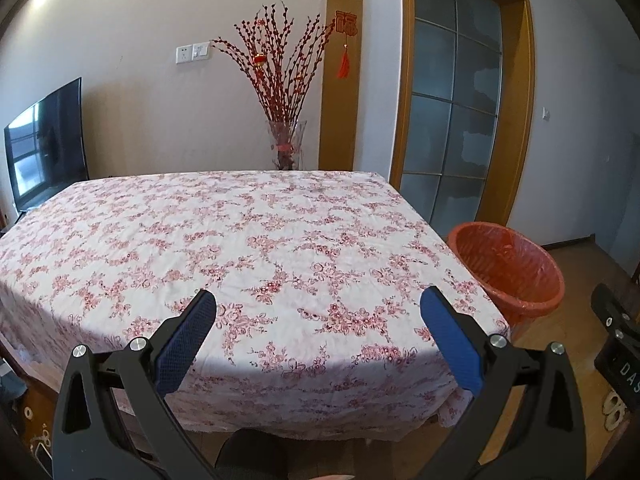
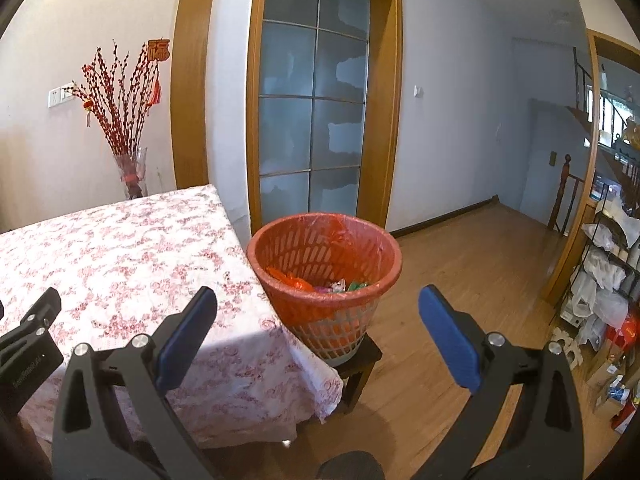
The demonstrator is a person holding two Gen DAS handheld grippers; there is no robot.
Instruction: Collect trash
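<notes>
A table with a pink floral cloth (image 1: 248, 240) fills the left wrist view, and I see no loose trash on it. My left gripper (image 1: 318, 308) hangs open above the table's near edge, nothing between its blue pads. An orange lattice waste basket (image 1: 508, 268) lined with a red bag stands just off the table's right corner. In the right wrist view the waste basket (image 2: 324, 280) sits on a small dark stool (image 2: 360, 360) and holds several colourful wrappers (image 2: 316, 282). My right gripper (image 2: 318, 308) is open in front of the basket, holding nothing.
A glass vase of red branches (image 1: 286, 144) stands behind the table's far edge. A television (image 1: 48, 140) is at the left. A glazed door (image 2: 312, 112) is behind the basket. Wooden floor (image 2: 460, 280) stretches right toward a wire shelf with bags (image 2: 608, 280).
</notes>
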